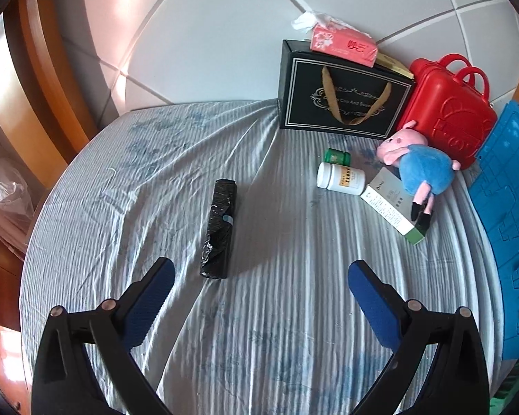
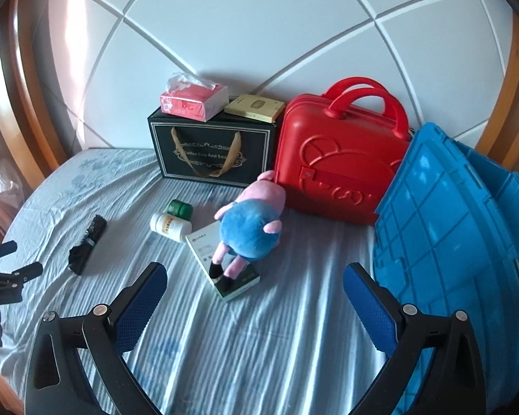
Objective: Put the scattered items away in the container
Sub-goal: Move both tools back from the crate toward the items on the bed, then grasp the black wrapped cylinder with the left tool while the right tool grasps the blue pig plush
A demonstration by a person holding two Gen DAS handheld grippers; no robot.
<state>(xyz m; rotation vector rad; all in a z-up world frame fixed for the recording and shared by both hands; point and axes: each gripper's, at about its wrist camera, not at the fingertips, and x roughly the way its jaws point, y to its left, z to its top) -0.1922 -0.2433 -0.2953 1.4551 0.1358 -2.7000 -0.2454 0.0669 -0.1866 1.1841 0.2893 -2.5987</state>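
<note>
The left gripper (image 1: 261,271) hangs above the striped pale-blue bedsheet (image 1: 276,328) with its blue-padded fingers (image 1: 152,294) spread wide and nothing between them. A black crumpled roll of plastic bags (image 1: 219,230) lies just beyond its tips, at eleven o'clock. The right gripper (image 2: 254,275) is likewise spread wide and empty. At its twelve o'clock a pink plush pig in a blue dress (image 2: 249,223) rests with its feet on a white-and-green cardboard carton (image 2: 225,269). At eleven o'clock lie a white plastic pill bottle (image 2: 169,226) and, touching it, a small green jar (image 2: 180,207). The blue plastic crate (image 2: 449,242) stands at two o'clock, beside a red hard-shell carry case (image 2: 339,169). A black gift box with ribbon handle (image 2: 211,148) carries a pink tissue pack (image 2: 193,100).
</note>
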